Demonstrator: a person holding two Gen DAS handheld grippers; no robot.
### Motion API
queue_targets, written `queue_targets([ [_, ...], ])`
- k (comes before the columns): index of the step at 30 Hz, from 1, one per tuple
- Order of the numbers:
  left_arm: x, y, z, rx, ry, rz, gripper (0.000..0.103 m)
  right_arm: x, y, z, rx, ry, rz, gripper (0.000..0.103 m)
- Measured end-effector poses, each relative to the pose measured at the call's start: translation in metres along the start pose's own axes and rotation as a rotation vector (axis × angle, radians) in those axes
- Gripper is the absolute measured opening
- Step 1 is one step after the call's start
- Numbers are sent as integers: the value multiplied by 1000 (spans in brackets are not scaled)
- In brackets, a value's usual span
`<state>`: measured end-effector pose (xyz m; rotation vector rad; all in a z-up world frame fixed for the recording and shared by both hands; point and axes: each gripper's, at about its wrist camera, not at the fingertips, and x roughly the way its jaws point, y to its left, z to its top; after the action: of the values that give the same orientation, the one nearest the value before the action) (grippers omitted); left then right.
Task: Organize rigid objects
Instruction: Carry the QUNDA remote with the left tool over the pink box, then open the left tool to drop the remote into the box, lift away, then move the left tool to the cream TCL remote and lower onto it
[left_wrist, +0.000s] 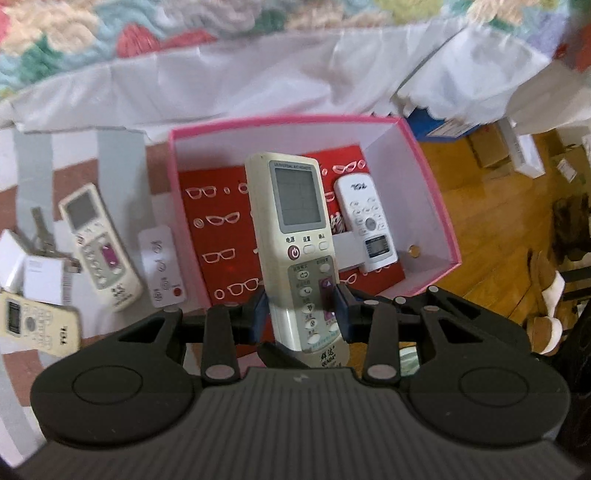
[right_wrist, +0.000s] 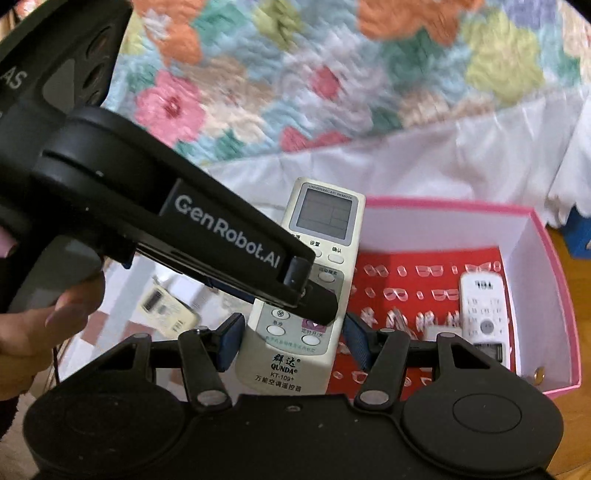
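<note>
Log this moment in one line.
left claw: grips cream remote | right claw: open around it | pink box: holds white remote

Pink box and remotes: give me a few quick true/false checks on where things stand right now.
1. The left gripper is shut on the cream remote. True.
2. The pink box holds no remote yet. False: a white remote lies inside.
3. The box floor is red with a glasses pattern. True.
4. No remotes lie outside the box. False: at least two, including a purple-button remote, lie to its left.
5. The right gripper pads press the cream remote. False: they stand apart from it.
</note>
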<state>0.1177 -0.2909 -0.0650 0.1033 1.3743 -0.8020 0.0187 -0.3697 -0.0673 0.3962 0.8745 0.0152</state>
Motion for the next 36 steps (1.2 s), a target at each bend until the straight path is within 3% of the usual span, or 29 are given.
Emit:
queue_targets([
  [8,30,0,10,-24,31,55,42,25,-23,-3,36,35,23,63],
  [12,36,-9,13,44,35,145,42,47,-21,2,8,68,13,63],
  [16,48,-3,12,17,77,144,39,68,-20,-3,8,116,27,61],
  [19,43,-3,7,49,24,226,39,77,-15,-6,-14,167,-13,60],
  [26,-20,5,4,83,-37,138,42,23,15,-5,-116,80,-86,61],
  [32,-80,18,-11,140,-91,114,43,-33,64,-11,-208,-31,-4,61],
  [36,-114,36,-26,171,-130,134,45,-46,92,-8,-230,-99,77,64],
])
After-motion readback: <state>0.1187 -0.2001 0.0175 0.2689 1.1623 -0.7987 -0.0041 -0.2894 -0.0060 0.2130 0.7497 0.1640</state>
